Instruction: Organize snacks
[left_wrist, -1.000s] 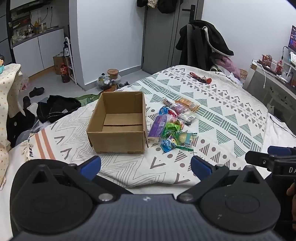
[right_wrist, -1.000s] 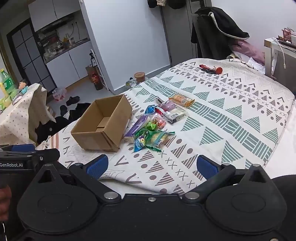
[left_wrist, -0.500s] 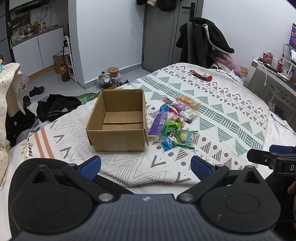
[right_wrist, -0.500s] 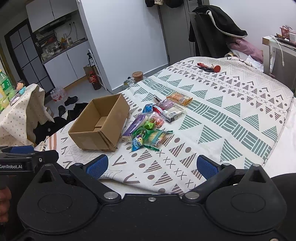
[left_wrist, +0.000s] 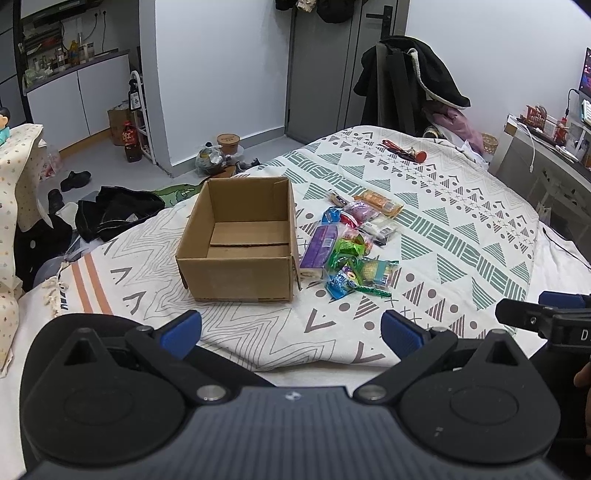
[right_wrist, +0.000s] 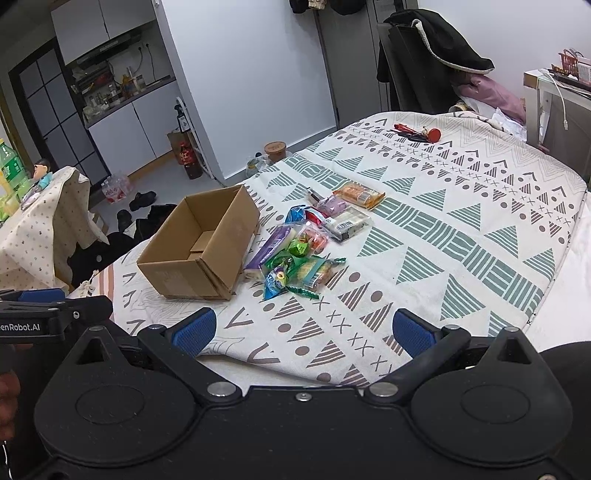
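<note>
— Cardboard first: from the left wrist, our box (left_wrist: 238, 240) sits empty on the bed (left_wrist: 461, 229), snacks (left_wrist: 351, 243) piled just beside it. We've edged closer than a second ago; our left gripper (left_wrist: 291, 328) hangs wide apart, holding nothing.

— From the right wrist, our right gripper (right_wrist: 301, 330) is likewise spread and empty, nearer too. Nothing is packed yet. Only the red trinket (right_wrist: 424, 133) lies far off; our path looks clear.

Patterned bed (left_wrist: 461, 229), white walls (left_wrist: 221, 55)
</note>
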